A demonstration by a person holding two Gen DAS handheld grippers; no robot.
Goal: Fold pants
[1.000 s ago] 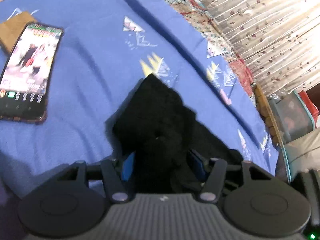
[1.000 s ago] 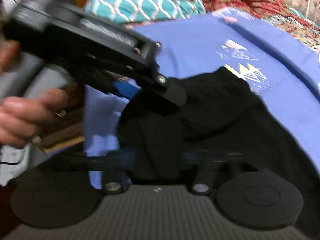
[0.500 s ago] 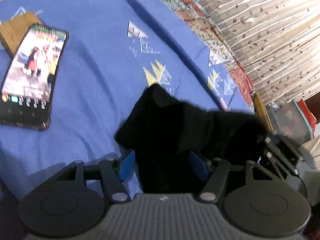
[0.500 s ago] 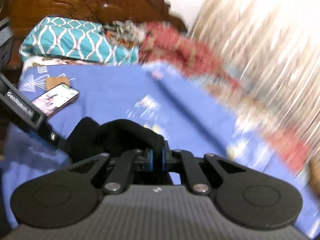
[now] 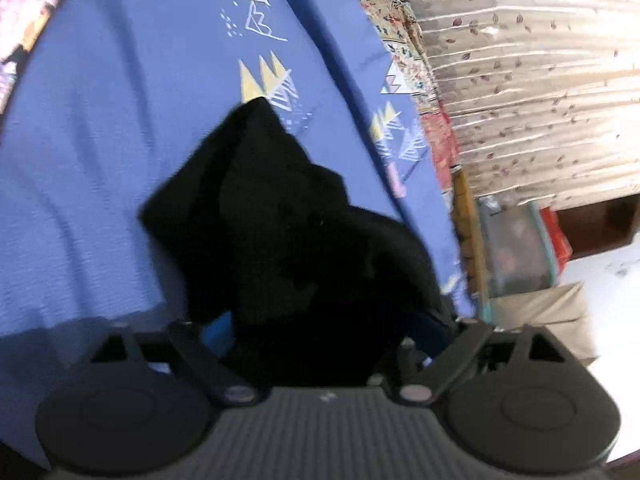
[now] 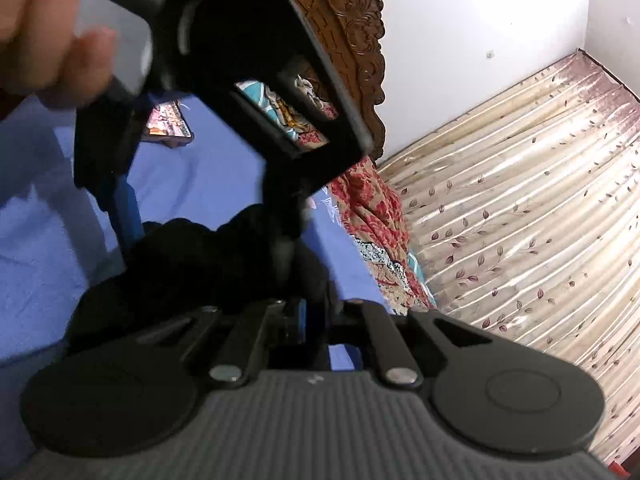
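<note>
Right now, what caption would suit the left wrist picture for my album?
Left gripper, jaws just opened wide, around bunched black pants on a blue patterned bedsheet.

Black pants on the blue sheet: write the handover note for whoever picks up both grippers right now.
Left gripper: jaws have just been opening and stand wide; the black pants bunch between them, pads not visibly pressing.
Right gripper: shut; whether a fold of the pants is pinched cannot be told.
Pants: a crumpled heap on the blue bedsheet, near the bed's edge. Phone lies further up the sheet.
Done: no neat fold visible.
Left: spread flat, then fold.
</note>
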